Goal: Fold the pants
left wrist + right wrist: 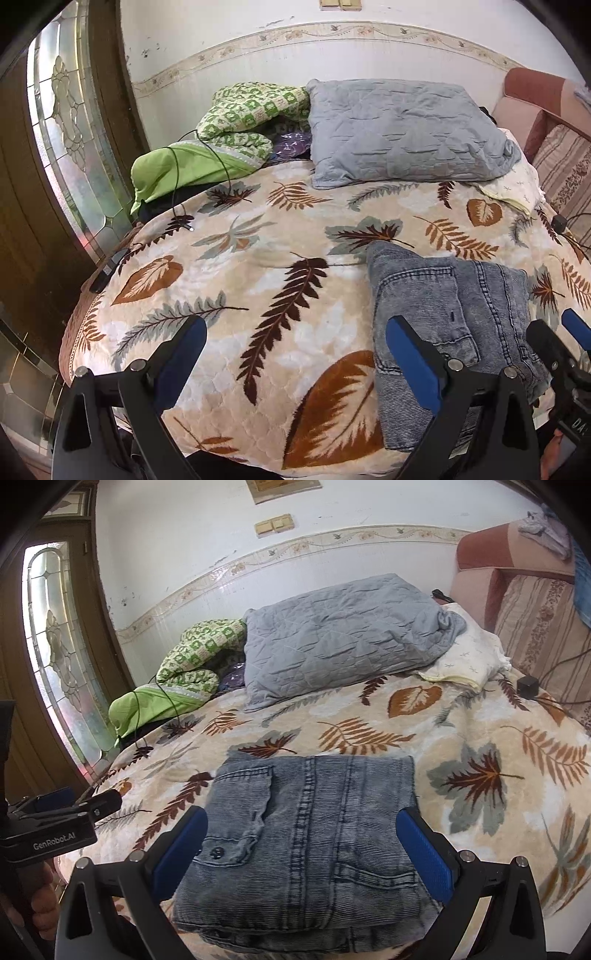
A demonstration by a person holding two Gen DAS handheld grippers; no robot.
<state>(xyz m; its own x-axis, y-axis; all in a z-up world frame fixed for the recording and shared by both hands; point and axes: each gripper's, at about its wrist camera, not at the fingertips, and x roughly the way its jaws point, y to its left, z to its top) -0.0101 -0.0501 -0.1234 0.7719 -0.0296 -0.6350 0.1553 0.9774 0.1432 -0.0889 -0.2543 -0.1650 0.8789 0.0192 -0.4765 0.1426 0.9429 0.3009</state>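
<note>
"GenRobot.AI" on left claw (70, 805)

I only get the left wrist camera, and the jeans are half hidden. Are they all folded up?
Observer: Yes. The jeans lie as one squarish folded stack on the blanket.
Operator: Where is my right gripper?
Observer: The right gripper points at the jeans with its jaws open, one at each side of the stack, gripping nothing.
Operator: Is there a button on them?
Observer: Yes, a dark button sits on the pocket flap, on the left side of the stack.
</note>
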